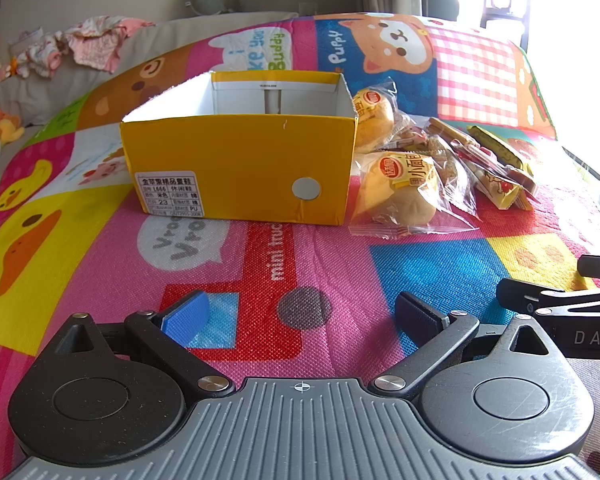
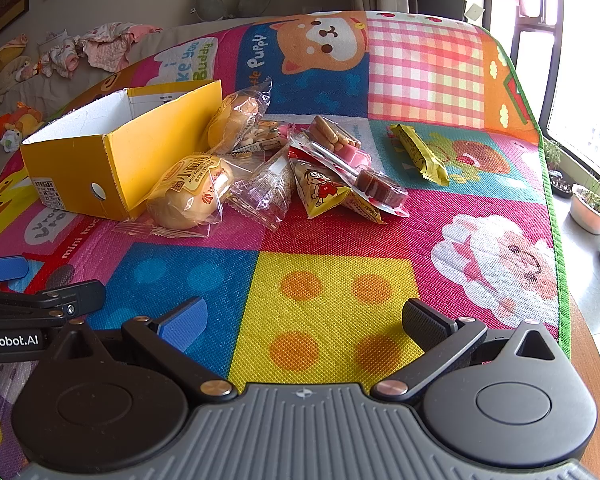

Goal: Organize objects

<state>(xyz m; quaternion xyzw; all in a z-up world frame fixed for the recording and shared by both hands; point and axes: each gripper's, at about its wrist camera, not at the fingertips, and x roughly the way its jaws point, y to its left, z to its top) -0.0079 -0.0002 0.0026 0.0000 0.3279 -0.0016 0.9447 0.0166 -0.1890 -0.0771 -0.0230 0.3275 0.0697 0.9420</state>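
Observation:
A yellow shoebox [image 1: 240, 168] [image 2: 120, 160] stands open-topped on the colourful play mat, and what I see of its inside holds nothing. Right of it lie wrapped snacks: two bread buns [image 1: 400, 188] [image 2: 188, 192], a clear sesame bar pack [image 2: 266, 190], a biscuit-stick tray [image 2: 340, 148], a yellow triangular pack [image 2: 324, 194] and a yellow bar [image 1: 496, 148] [image 2: 420, 152]. My left gripper [image 1: 302, 316] is open over the mat in front of the box, nothing between its fingers. My right gripper [image 2: 304, 320] is open too, short of the snack pile.
The play mat [image 2: 324, 300] covers a table whose wooden edge [image 2: 596, 380] shows at right. Each gripper appears at the side of the other's view. Clothes and toys [image 1: 84, 44] lie on a sofa behind. Plant pots [image 2: 592, 204] stand by the window.

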